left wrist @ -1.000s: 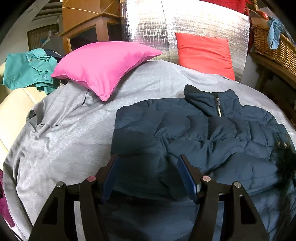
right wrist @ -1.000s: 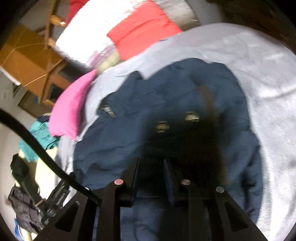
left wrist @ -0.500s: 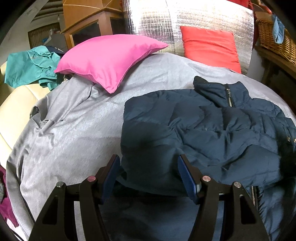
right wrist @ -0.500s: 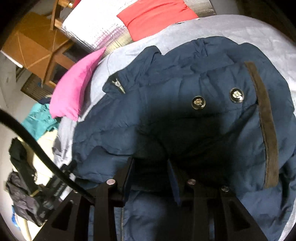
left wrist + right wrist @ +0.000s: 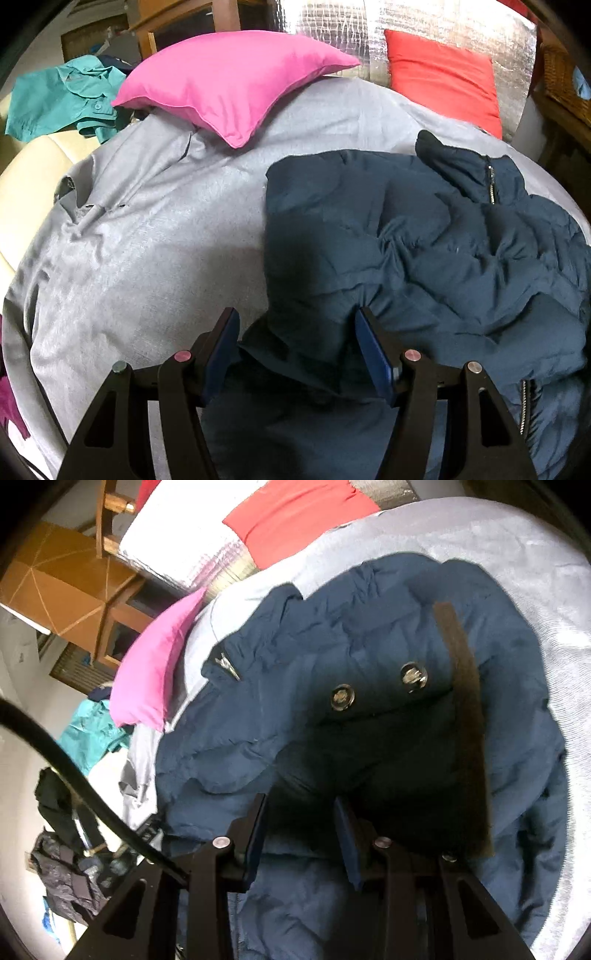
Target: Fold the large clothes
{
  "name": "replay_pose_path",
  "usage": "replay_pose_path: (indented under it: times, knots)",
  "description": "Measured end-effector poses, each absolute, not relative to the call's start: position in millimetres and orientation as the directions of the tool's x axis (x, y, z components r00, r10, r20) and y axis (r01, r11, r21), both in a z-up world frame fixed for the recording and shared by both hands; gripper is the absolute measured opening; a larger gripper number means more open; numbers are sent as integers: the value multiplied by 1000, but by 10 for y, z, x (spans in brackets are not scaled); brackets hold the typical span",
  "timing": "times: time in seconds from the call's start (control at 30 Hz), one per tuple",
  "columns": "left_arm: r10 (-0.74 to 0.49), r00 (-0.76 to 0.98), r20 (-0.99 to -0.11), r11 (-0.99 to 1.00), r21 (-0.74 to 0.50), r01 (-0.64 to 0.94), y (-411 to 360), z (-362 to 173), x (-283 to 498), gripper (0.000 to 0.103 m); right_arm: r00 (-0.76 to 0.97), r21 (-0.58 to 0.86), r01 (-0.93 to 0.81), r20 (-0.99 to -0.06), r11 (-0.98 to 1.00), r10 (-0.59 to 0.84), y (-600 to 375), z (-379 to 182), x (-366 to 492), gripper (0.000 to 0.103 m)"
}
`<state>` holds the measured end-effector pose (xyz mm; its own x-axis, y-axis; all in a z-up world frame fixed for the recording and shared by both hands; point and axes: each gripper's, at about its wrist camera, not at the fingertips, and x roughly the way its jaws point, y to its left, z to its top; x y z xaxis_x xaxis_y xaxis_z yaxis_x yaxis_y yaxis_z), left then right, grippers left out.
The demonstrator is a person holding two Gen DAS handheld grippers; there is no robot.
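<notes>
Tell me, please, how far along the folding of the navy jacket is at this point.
Done: the navy puffer jacket lies on the grey sheet, one side already turned over so its snaps and brown trim show. In hand: the left gripper and right gripper each have jacket fabric between their fingers near its lower edge. Left: it is still bulky and wrinkled, not a compact fold.

Jacket: navy puffer jacket (image 5: 295,701) rumpled on grey bed cover (image 5: 535,572), two snaps showing.
Right hand-held gripper (image 5: 301,812): jaws clamp a jacket fold.
Pillow: pink pillow (image 5: 155,672) at the cover's far-left edge.
</notes>
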<state>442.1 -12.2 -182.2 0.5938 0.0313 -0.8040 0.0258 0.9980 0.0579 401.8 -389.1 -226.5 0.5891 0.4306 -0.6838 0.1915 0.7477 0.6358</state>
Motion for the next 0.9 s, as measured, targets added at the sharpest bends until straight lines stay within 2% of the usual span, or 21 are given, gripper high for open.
replay_pose_path:
  times: [0.13, 0.3, 0.53, 0.73, 0.9]
  knots:
    - [-2, 619, -785, 999, 19, 28, -85, -1708, 4368, 66, 668, 612, 214, -660, 762, 343, -4135, -2059, 3845, 40]
    - [66, 632, -772, 996, 87, 2, -65, -1731, 4383, 66, 699, 603, 284, -663, 745, 270, -4469, -1993, 3679, 41]
    - [123, 644, -755, 982, 187, 32, -174, -1817, 4366, 66, 584, 571, 371, -757, 732, 294, -4575, -2342, 3770, 40]
    - [121, 650, -750, 980, 196, 45, -202, -1803, 4348, 66, 593, 578, 366, -749, 729, 296, -4575, -2239, 3731, 40]
    - [116, 652, -749, 980, 195, 49, -199, -1794, 4346, 66, 663, 599, 324, -696, 733, 275, -4620, -2006, 3594, 41]
